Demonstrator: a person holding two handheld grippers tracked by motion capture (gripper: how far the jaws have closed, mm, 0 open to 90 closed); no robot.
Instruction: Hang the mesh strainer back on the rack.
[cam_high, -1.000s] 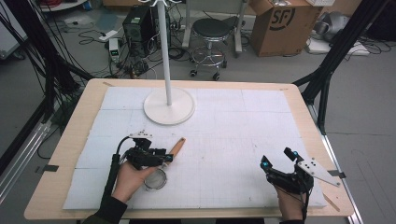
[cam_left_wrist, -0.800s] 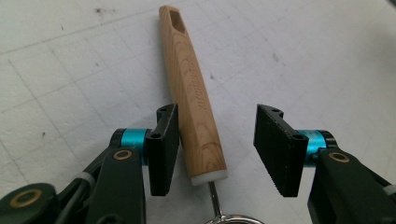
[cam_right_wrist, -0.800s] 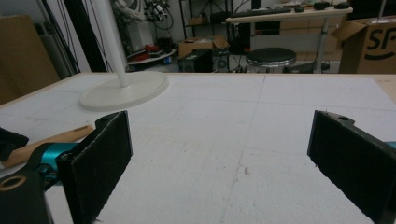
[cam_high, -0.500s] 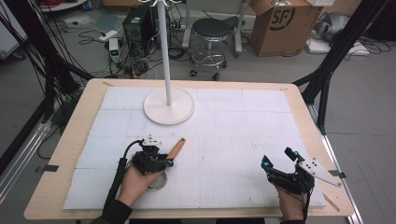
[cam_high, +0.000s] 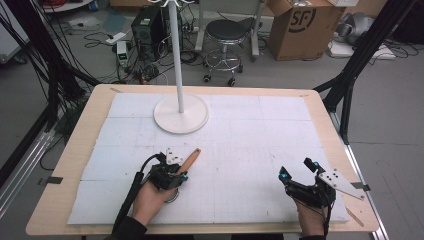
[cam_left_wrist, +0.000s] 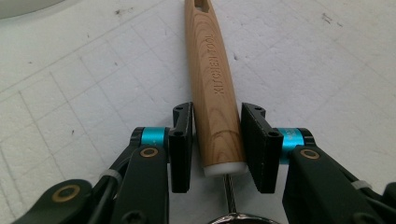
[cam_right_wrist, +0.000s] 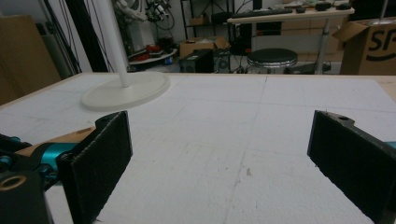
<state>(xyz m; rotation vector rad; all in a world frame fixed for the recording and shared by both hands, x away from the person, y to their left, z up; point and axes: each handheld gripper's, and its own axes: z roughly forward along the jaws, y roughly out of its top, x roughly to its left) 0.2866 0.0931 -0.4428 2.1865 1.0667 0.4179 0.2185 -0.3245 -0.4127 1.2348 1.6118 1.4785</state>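
White foam mat over the table (cam_high: 85, 130), stand base (cam_high: 181, 113) upper centre. My left gripper (cam_left_wrist: 217, 140) straddles the wooden handle (cam_left_wrist: 212, 84) low-centre, jaws not yet clamped, lining up a grasp. My right gripper (cam_right_wrist: 219, 163) waits spread, holding nothing.

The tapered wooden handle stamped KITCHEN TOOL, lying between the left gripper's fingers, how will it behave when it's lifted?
The tapered wooden handle looks rigid, so it likely won't bend. Its rounded, smooth section may roll or slip in the flat fingers. The thin metal shaft at its base suggests a metal head, so it may hang end-heavy.
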